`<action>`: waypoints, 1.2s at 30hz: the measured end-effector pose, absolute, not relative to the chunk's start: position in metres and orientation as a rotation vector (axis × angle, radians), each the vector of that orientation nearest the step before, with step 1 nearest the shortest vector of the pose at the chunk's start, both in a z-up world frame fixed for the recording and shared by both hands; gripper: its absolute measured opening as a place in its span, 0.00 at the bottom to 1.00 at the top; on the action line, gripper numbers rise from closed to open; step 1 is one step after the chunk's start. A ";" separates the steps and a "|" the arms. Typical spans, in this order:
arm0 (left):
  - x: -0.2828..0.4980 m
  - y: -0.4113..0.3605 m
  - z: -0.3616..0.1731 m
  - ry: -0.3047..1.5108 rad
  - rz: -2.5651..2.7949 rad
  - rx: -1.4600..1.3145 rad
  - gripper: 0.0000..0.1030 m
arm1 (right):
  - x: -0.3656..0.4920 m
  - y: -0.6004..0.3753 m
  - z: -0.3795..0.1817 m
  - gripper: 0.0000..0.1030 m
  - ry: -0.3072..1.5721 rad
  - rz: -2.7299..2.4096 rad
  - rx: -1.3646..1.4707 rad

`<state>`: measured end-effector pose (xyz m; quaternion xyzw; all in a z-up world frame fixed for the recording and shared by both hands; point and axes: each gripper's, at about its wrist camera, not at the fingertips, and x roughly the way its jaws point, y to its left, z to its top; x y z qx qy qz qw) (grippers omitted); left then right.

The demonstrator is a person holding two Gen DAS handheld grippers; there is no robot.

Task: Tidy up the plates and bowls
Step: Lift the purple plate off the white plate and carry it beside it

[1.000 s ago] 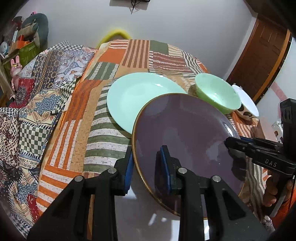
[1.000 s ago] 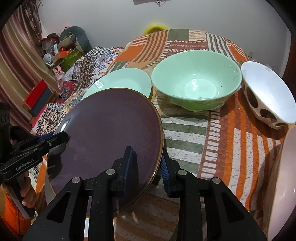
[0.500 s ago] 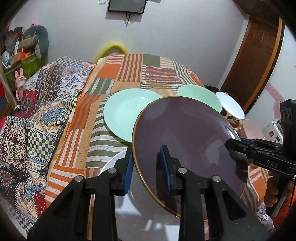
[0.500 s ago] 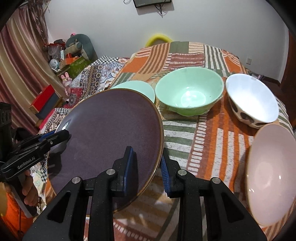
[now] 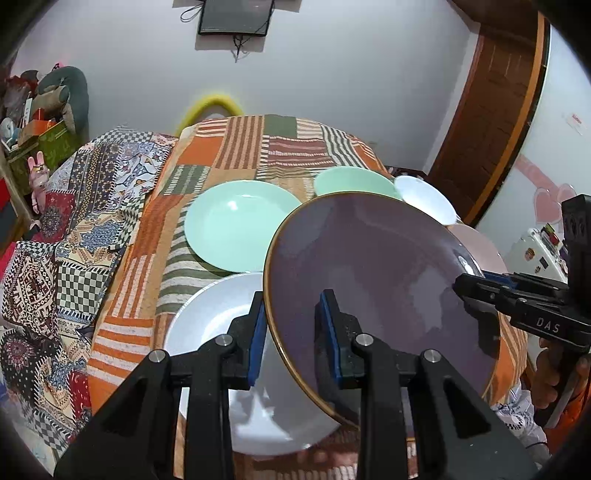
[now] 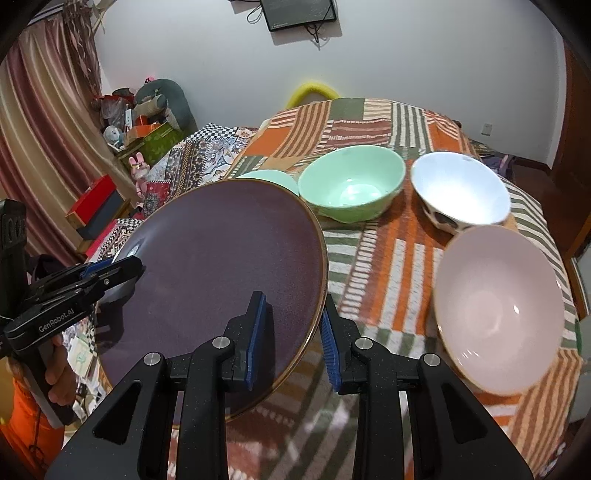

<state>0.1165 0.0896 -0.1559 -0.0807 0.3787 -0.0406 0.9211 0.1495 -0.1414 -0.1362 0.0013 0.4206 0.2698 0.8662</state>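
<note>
Patchwork cloth (image 6: 384, 258) in orange, green and white stripes covers the round table, which stands in a small white-walled room with a dark screen (image 6: 299, 13) on the wall, a curtain (image 6: 44, 147) to one side and a wooden door (image 5: 495, 110).

Both grippers clamp the purple plate (image 5: 373, 280) by opposite edges: the left gripper (image 5: 291, 339) bites its near-left rim, the right gripper (image 6: 291, 332) the other side, and the plate hangs tilted in the air above the white plate (image 5: 218, 332).

Main risk, as I judge it: the two hands drift apart or twist unevenly and the glazed rim slips out of one pinch (the grips look shallow), dropping the plate onto the white plate below. Swinging it wide could also clip the green bowl (image 6: 351, 184), the spotted white bowl (image 6: 458, 192) or the pink bowl (image 6: 495, 306). The green plate (image 5: 240, 221) lies flat beyond, near the green bowl.
</note>
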 end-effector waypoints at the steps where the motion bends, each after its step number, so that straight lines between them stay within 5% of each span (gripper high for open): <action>1: 0.115 0.088 -0.156 0.780 -0.087 -0.163 0.27 | 0.147 -0.144 -0.136 0.25 0.881 0.563 0.005; 36: 0.120 -0.002 -0.224 1.031 -0.194 -0.061 0.28 | 0.125 -0.216 -0.204 0.25 1.043 0.467 0.064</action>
